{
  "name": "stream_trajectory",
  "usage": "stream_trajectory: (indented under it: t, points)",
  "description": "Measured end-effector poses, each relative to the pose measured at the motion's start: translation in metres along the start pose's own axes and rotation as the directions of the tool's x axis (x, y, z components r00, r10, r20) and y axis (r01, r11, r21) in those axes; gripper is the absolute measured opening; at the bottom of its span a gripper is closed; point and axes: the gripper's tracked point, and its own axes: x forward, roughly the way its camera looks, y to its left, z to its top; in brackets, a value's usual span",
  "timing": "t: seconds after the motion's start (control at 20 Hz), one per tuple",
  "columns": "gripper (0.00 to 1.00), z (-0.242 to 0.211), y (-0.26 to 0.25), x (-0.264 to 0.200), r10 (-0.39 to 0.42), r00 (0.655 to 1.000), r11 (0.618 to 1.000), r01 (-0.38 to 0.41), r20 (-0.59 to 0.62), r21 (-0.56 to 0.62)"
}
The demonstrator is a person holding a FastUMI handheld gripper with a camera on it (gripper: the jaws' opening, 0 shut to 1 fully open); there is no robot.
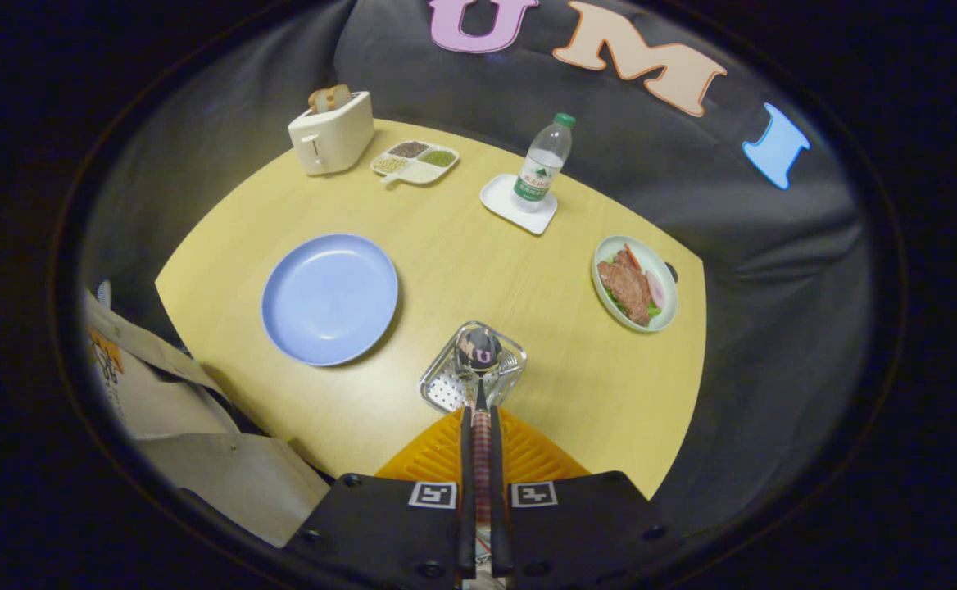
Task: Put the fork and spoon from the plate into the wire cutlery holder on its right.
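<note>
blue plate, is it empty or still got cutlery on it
Empty: the blue plate shows bare. The gripper has its jaws shut on a spoon over the wire holder.

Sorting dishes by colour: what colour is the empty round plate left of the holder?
Light blue, clearest in the gripper view.

Even overhead light is brightening the curved yellow wooden tabletop [462,262], fisheye distortion is bending its edges, and soft shadows are pooling beside the round blue plate [329,298].
</note>
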Motion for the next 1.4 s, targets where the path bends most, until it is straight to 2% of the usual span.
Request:
stream_trajectory:
  t: [0.5,1.05,1.25,1.4]
  points:
    - [0.1,-0.023,0.012,0.031,0.045,0.989,0.997,-0.053,-0.141,-0.048]
    - [0.1,-0.014,0.016,0.072,0.027,0.983,0.999,-0.033,-0.183,-0.031]
    - [0.18,-0.013,0.022,0.069,0.041,0.988,0.999,-0.04,-0.147,0.007]
    - [0.4,-0.009,0.025,0.062,0.032,0.995,0.999,-0.028,-0.093,0.041]
